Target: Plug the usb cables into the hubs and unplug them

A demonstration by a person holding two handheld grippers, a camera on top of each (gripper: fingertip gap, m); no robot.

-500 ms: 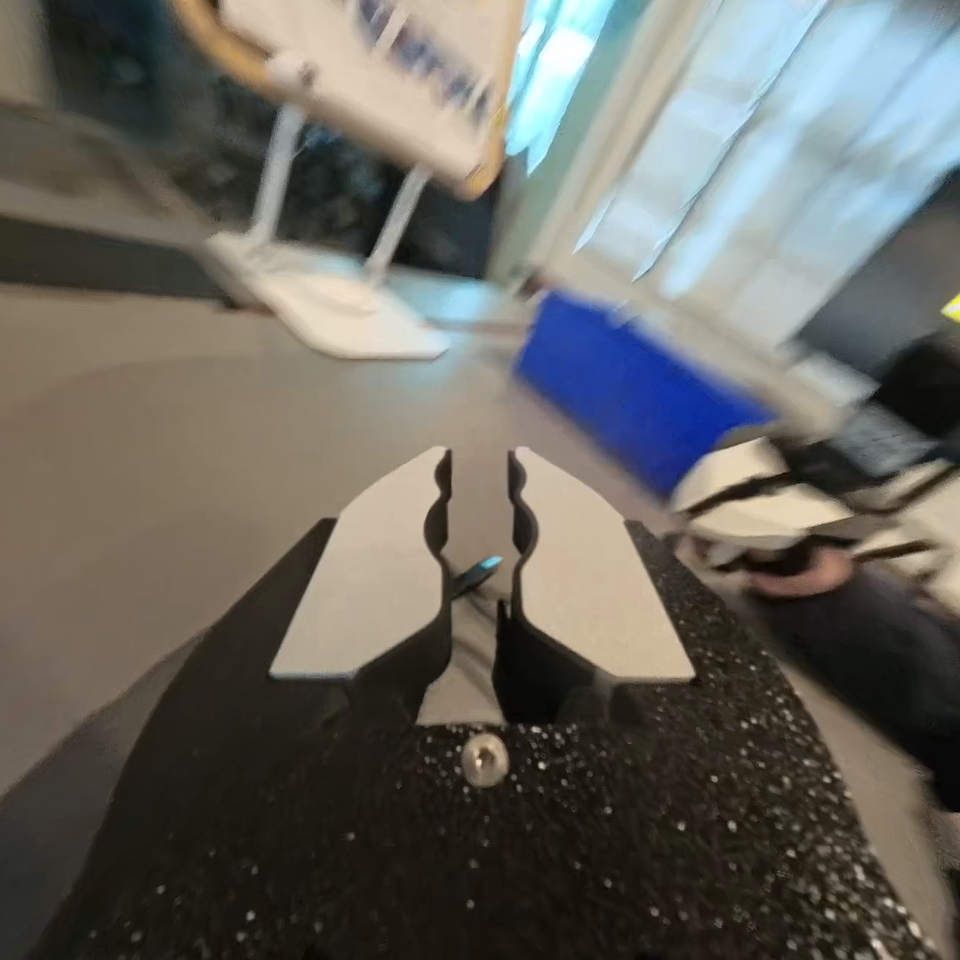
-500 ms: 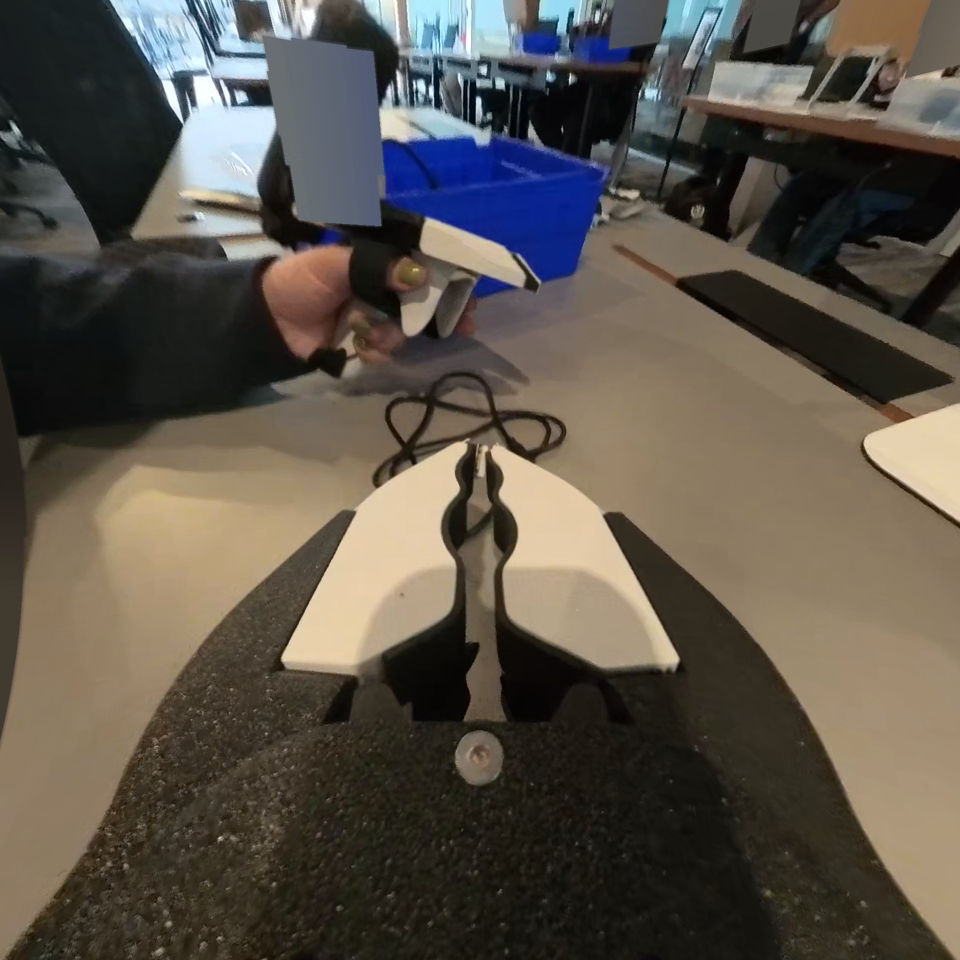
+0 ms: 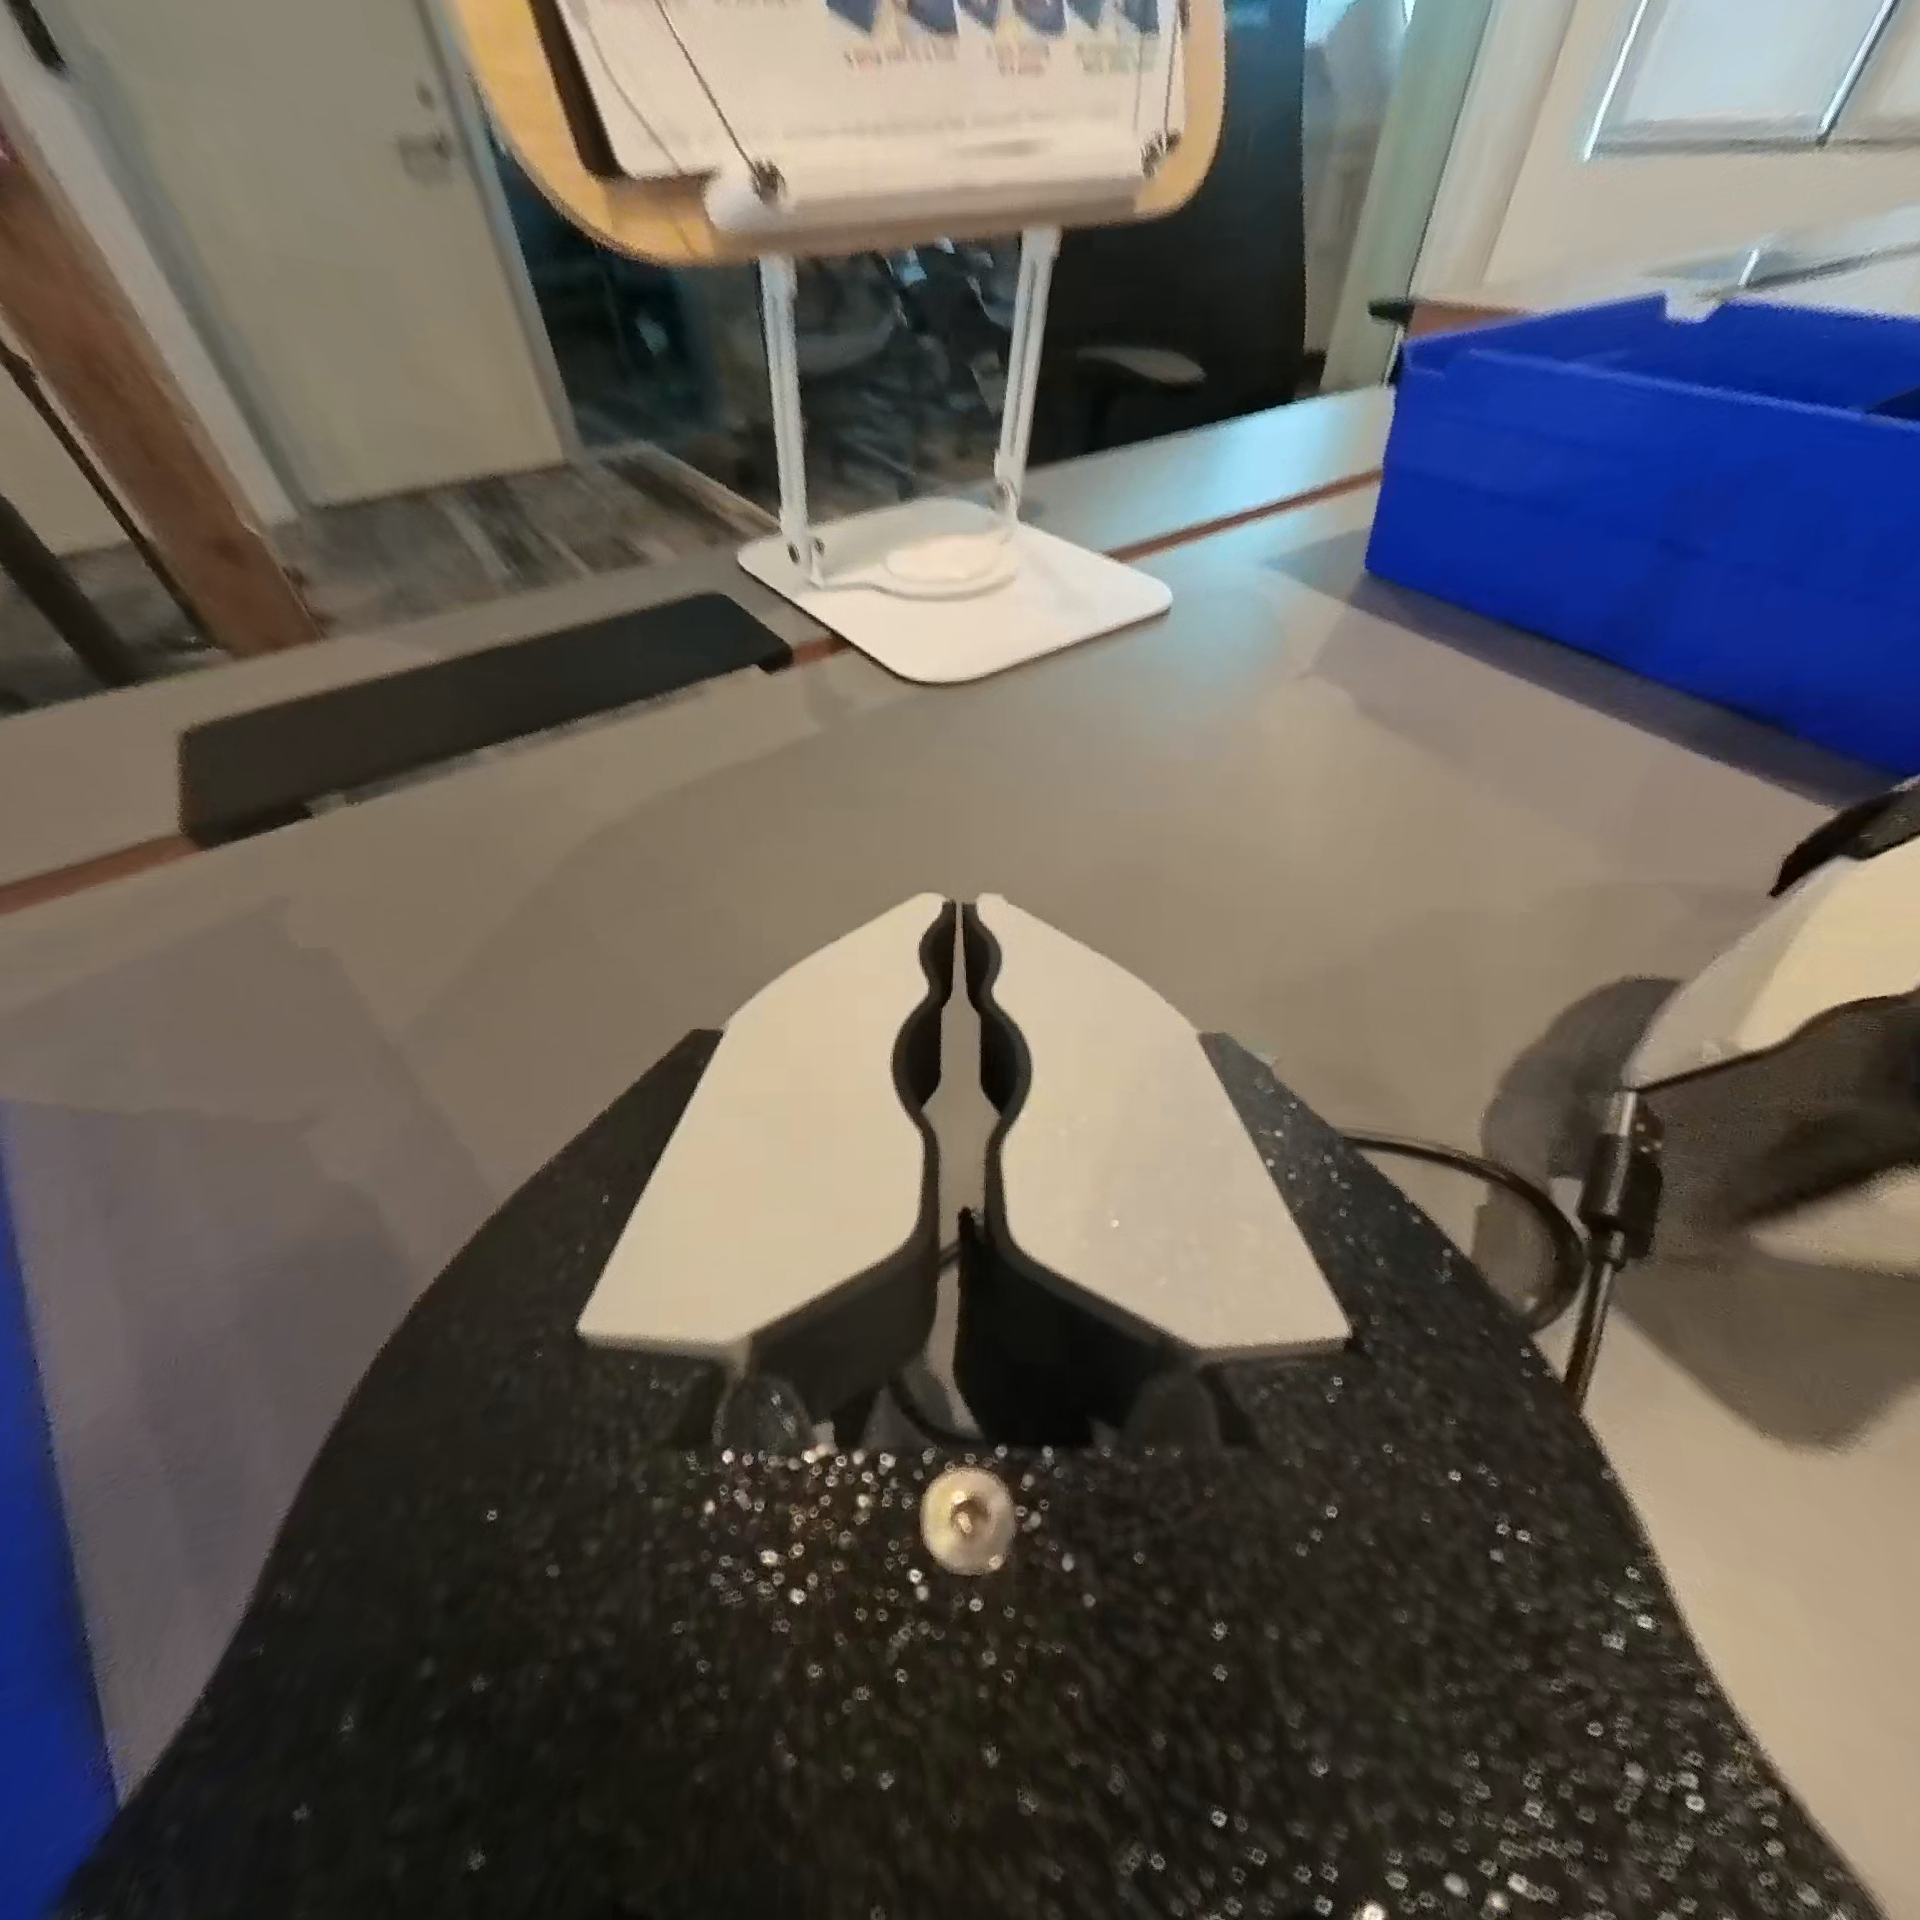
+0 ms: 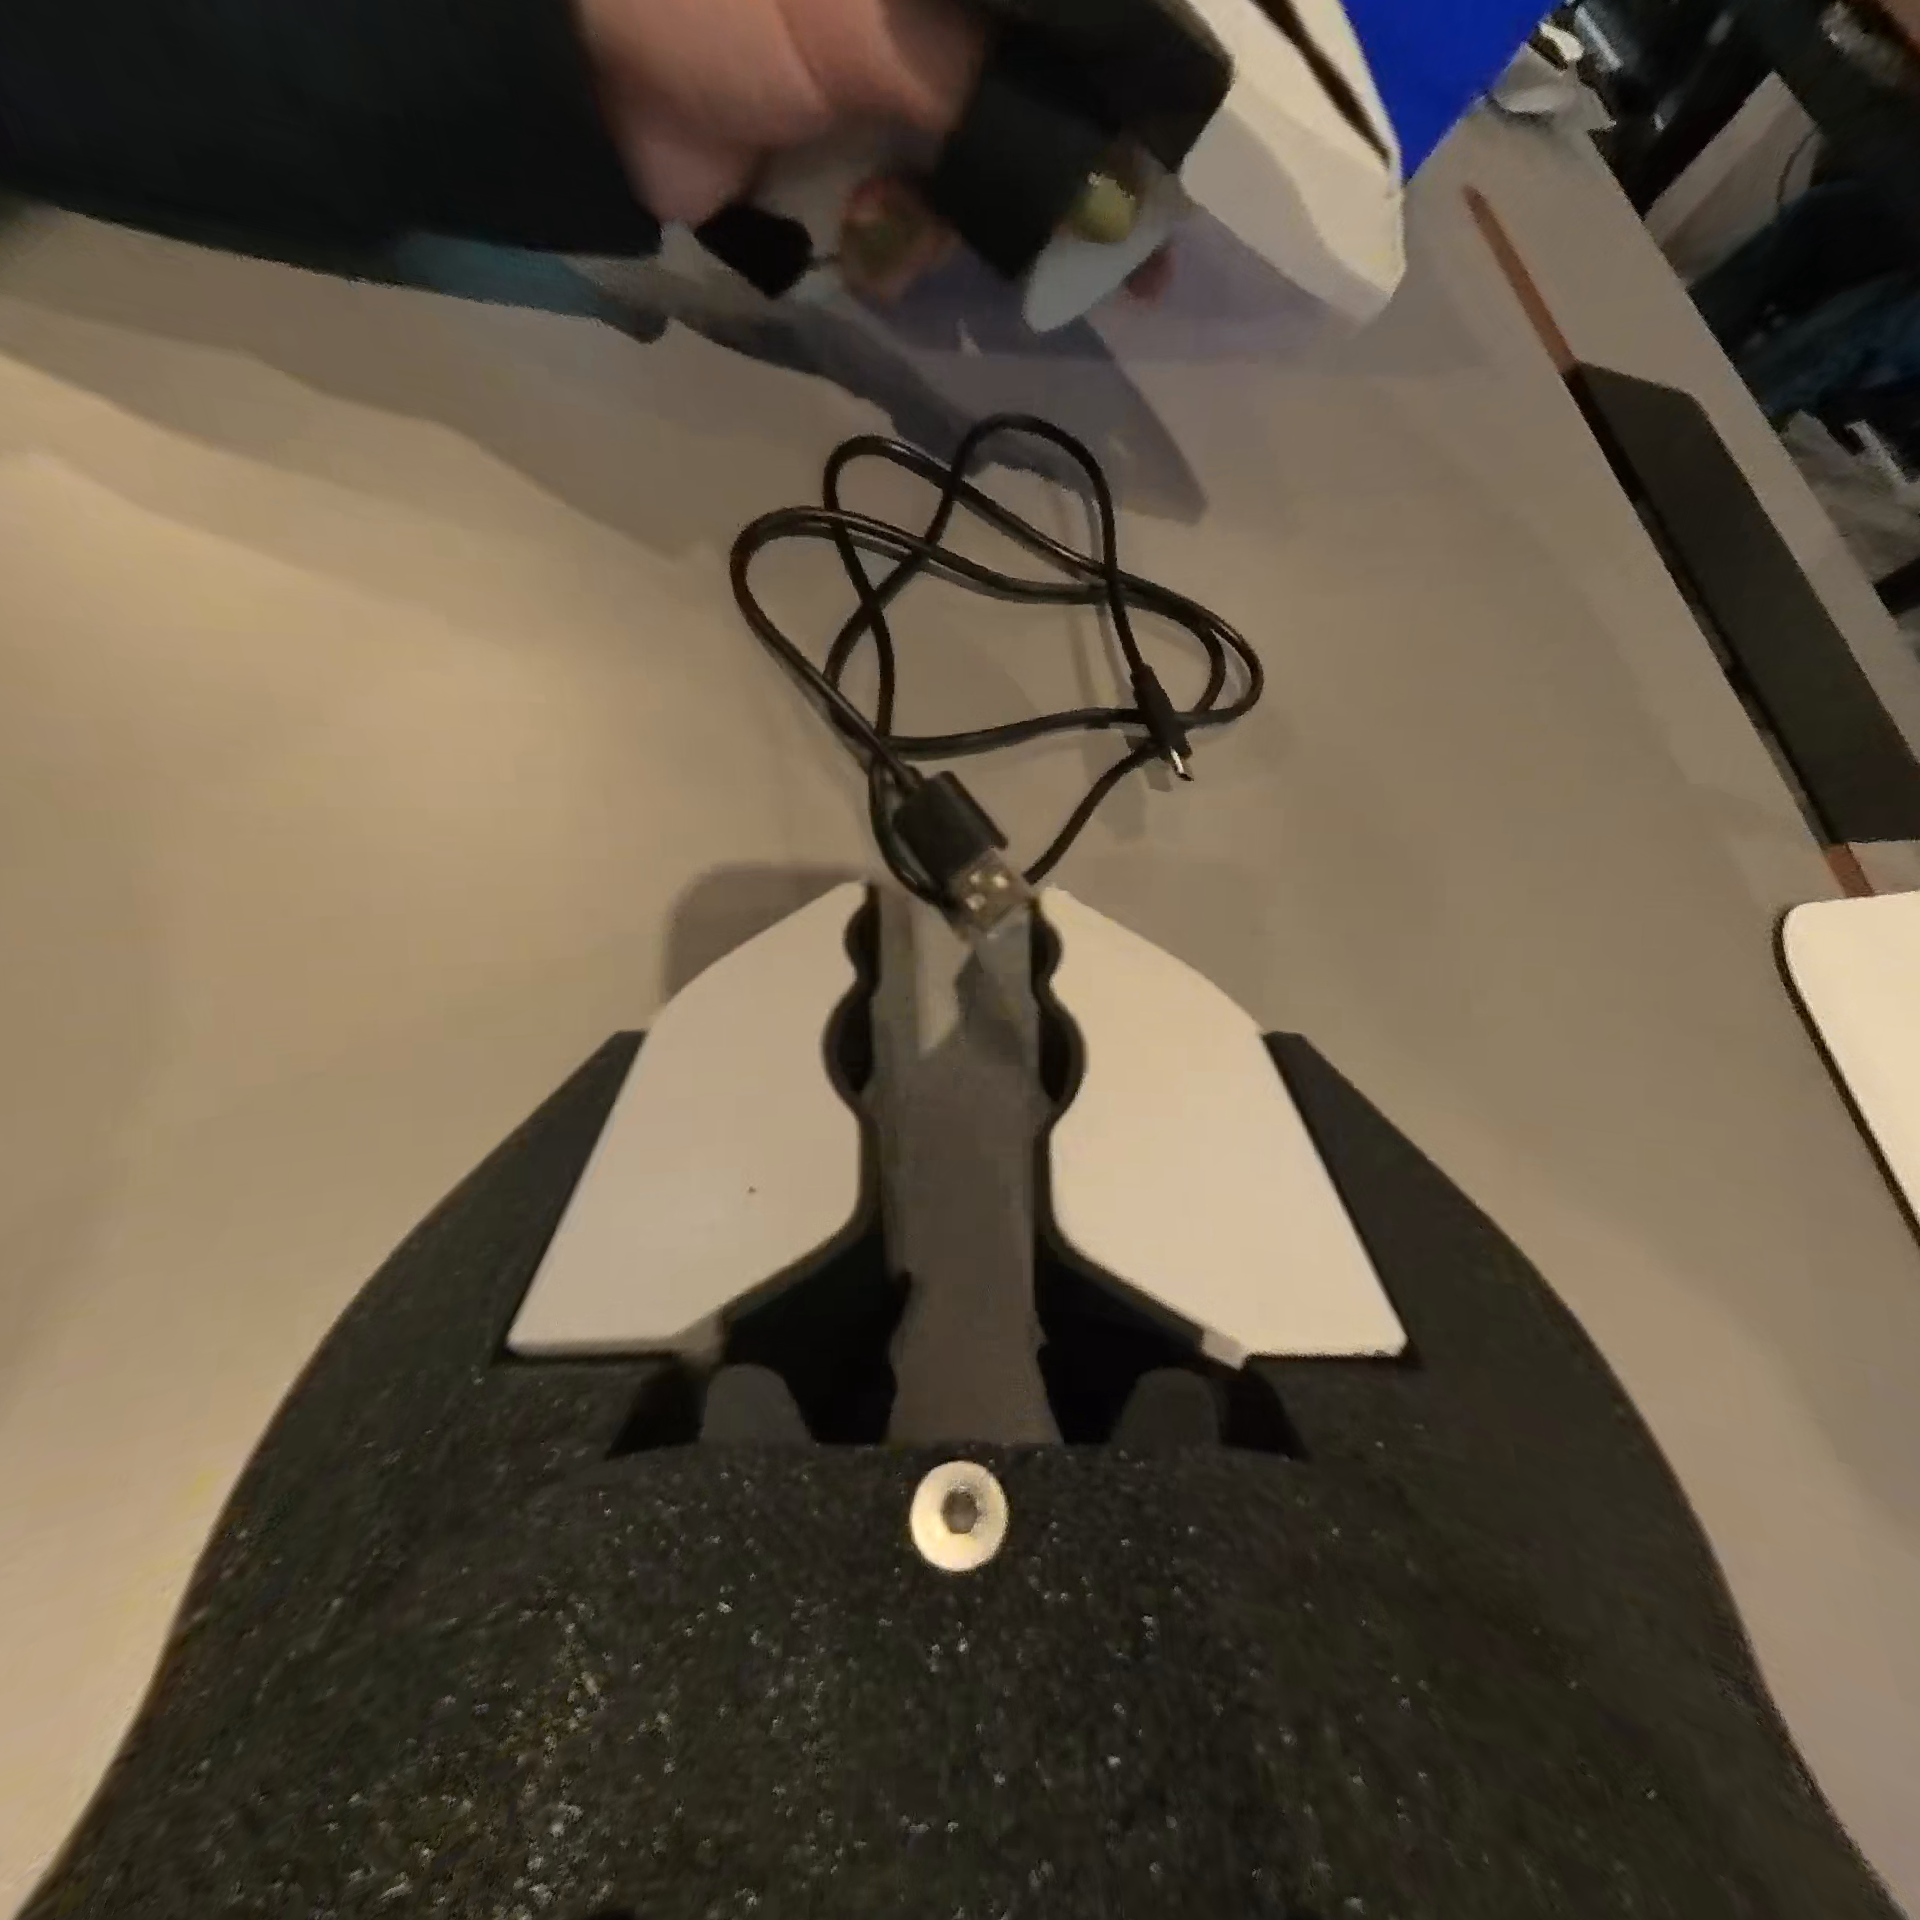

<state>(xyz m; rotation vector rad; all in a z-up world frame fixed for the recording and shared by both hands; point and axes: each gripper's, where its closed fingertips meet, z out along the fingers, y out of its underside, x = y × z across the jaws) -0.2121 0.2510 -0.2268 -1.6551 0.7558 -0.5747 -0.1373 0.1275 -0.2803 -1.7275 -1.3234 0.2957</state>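
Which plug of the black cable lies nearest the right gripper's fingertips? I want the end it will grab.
The large flat USB-A plug, its metal end just ahead of the open right gripper. The small plug lies farther off, beside the cable loops.

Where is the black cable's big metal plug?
In the right wrist view, the plug lies on the grey table, just ahead of the right gripper, by its open fingers.

The table (image 4: 416,727) is showing plain grey. The cable (image 4: 997,644) is lying black on it, its plug (image 4: 987,896) showing silver metal. Both grippers, left (image 3: 961,914) and right (image 4: 951,904), are showing pale grey fingers on speckled black bodies. Toward the table's far edge, a bin (image 3: 1662,540) is showing bright blue, a stand base (image 3: 956,592) white, and a mat (image 3: 468,707) black.
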